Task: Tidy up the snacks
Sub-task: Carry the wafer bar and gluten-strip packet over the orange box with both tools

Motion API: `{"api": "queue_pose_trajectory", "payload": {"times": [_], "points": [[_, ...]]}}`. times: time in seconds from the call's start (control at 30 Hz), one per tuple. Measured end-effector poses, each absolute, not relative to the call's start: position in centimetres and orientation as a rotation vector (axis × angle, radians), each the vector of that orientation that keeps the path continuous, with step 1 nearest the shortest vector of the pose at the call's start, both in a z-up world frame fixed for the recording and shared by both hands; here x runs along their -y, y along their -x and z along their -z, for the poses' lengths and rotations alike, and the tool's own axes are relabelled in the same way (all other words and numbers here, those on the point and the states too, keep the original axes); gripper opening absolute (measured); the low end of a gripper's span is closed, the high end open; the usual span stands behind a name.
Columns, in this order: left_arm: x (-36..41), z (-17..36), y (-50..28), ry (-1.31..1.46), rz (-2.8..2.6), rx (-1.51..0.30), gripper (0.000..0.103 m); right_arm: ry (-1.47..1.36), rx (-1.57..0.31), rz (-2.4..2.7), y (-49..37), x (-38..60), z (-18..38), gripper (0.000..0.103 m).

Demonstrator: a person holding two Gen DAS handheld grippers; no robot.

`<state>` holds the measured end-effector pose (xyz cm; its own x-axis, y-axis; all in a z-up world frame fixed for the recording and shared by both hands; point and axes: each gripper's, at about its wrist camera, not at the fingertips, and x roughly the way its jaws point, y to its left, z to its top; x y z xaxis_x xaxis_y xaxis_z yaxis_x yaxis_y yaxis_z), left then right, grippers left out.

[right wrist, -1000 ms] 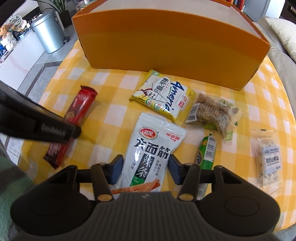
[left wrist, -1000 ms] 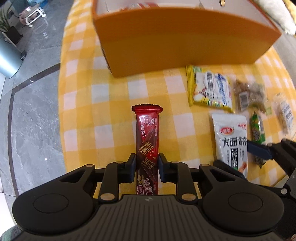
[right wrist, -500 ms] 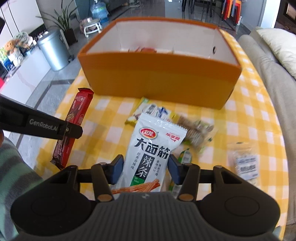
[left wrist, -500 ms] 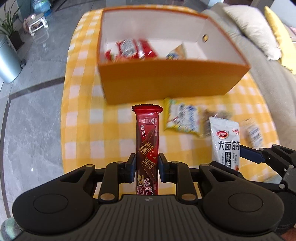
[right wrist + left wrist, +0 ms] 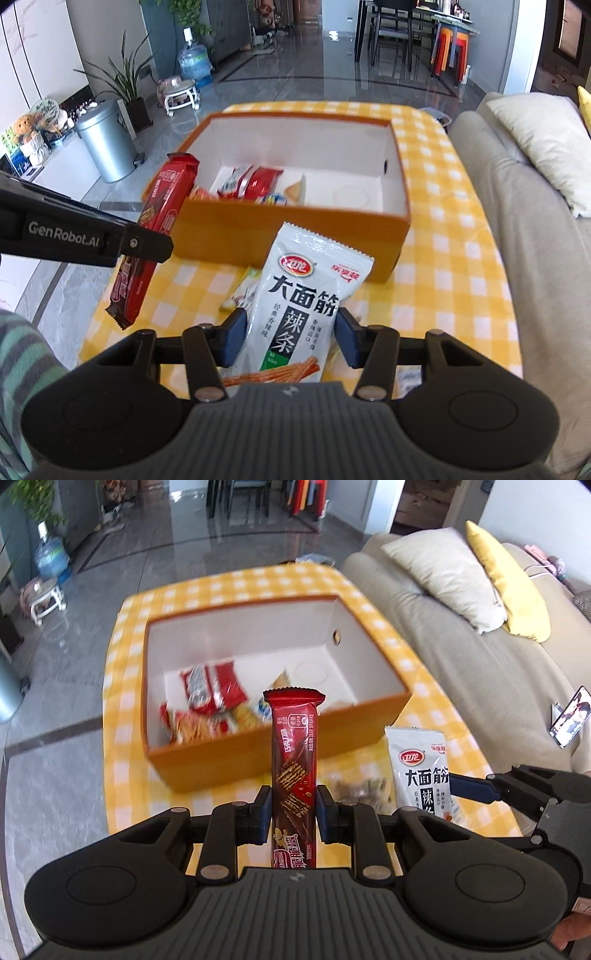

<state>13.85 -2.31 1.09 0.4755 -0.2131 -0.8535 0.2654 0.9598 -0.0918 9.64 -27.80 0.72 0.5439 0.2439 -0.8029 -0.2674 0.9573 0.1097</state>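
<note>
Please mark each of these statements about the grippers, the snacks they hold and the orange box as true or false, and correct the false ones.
1. The left gripper is shut on the red wafer bar. True.
2. The right gripper is empty. False: it is shut on the white spicy-strip pouch.
3. The orange box already holds some snacks. True: red packets lie inside.
4. The orange box has a lid on it. False: it is open at the top.
5. The white pouch lies flat on the checked tablecloth. False: it stands up between the right gripper's pads.
</note>
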Motion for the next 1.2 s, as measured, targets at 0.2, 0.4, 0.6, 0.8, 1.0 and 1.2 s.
{"api": "queue_pose_trajectory", "payload": {"times": [0.2, 0.4, 0.6, 0.8, 1.0, 1.2], "points": [[3.9, -2.7, -15.8, -0.087, 0.321, -0.992, 0.026, 0.051, -0.894, -0.295, -11.9, 29.1, -3.3, 0.05], [4.7, -3.9, -18.4, -0.106, 0.317, -0.964, 0.026, 0.077, -0.856, -0.299, -15.2, 29.8, -5.4, 0.05], [4.6, -4.5, -21.2, -0.102, 0.292, -0.944, 0.026, 0.11, -0.818, -0.306, -19.0, 29.3, -6.5, 0.05], [4.3, -3.4, -24.0, -0.101, 0.258, -0.955, 0.026, 0.145, -0.796, -0.303, -22.7, 28.0, -6.0, 0.05], [4.1, -0.9, -26.5, -0.118, 0.237, -0.988, 0.026, 0.21, -0.815, -0.29, -26.1, 26.6, -3.8, 0.05], [4.5, 1.9, -28.6, -0.125, 0.233, -1.036, 0.026, 0.308, -0.847, -0.293, -28.8, 25.2, -0.6, 0.049]]}}
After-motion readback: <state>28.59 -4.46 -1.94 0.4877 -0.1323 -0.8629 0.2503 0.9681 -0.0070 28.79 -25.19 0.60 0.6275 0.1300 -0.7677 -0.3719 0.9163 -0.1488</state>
